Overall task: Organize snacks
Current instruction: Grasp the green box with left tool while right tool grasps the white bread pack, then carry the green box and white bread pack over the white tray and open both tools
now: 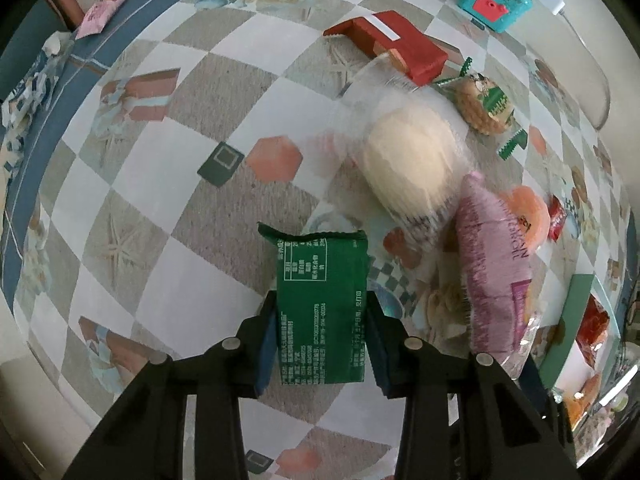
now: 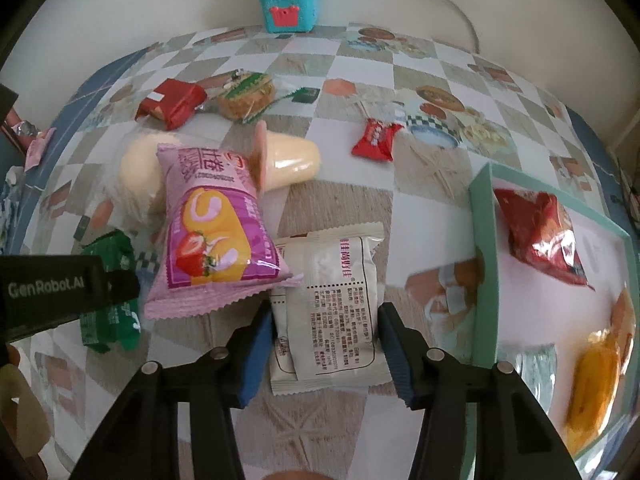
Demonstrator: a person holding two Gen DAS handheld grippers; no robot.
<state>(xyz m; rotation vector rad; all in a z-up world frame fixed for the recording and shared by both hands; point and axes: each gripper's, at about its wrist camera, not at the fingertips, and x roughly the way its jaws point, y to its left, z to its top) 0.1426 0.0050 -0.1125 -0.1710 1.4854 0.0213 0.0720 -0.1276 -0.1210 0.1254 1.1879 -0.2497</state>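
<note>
**Gripping two packets for the tray**

Clamping is the state on both sides. The green packet (image 1: 322, 304) sits between the blue pads of the left hand-held gripper (image 1: 323, 332), jaws narrow and pressed on its long edges, approx. straight down over the worktop (image 1: 168, 216); it looks pinched mid-body so it hangs flat w/o folding. The right hand-held gripper (image 2: 326, 344) has its pads against the sides of the cream packets (image 2: 332, 312) – looks like two, stacked, printed backs up – so it's holding at a medium width; can't tell if both layers are caught or just the top one.

Just beside those, overlapping the cream corner, lies the pink swiss-roll bag (image 2: 216, 232), resting partly on a pale bun in clear wrap (image 2: 288, 162). Further back: a red box (image 2: 172, 104), a round biscuit pack w/ green ends (image 2: 246, 96), a small red sweet (image 2: 376, 140), and a teal toy (image 2: 289, 6) by the wall.

The teal-rimmed tray (image 2: 482, 248) sits at the right, already holding a red bag (image 2: 540, 236) and an orange item (image 2: 592, 384), so prob. the sorting destination. Grabbing two at once saves a trip; the cream pair is nearest the tray rim.
</note>
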